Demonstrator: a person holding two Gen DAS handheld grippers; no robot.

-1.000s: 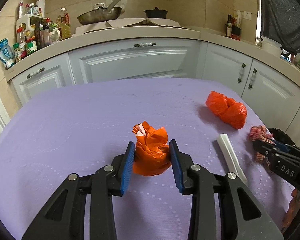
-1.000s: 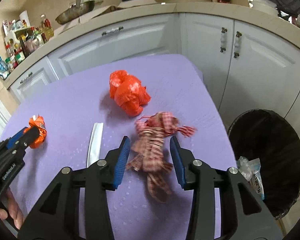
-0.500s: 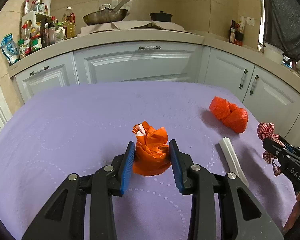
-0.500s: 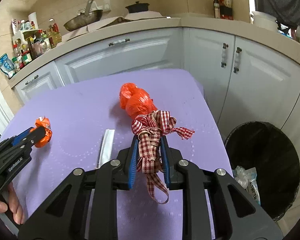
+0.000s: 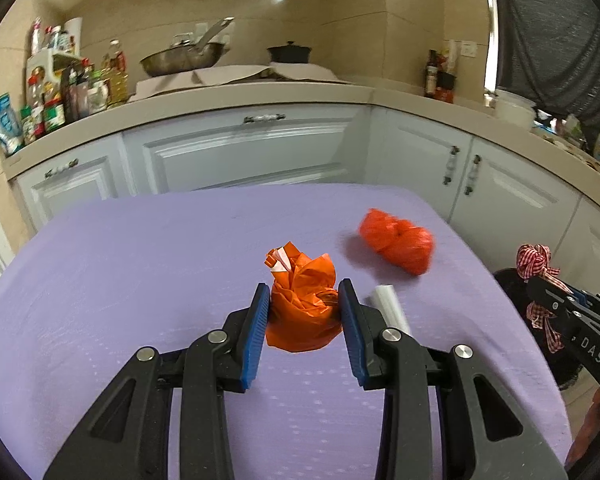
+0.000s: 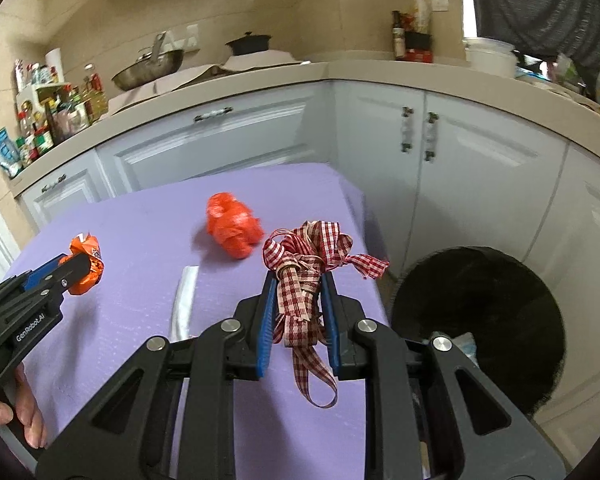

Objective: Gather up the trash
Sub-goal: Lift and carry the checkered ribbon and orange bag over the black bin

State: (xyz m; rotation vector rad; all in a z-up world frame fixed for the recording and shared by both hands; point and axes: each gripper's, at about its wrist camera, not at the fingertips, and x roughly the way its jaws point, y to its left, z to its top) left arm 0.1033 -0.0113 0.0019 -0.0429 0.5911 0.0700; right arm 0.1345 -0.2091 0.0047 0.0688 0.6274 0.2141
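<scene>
Bin [image 6: 480, 320] sits lower right in my right wrist view, just past the bench [image 6: 148, 240] edge and beside my right tongs [image 6: 298, 316], which are clenched on the checked ribbon [image 6: 300, 280]. My left tongs [image 5: 304, 320], clamping the orange wrapper [image 5: 302, 308], are farther off, so I judge the right goes first.

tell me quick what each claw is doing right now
Left claw: closed on the orange wrapper.
Right claw: closed on the checked ribbon.
</scene>
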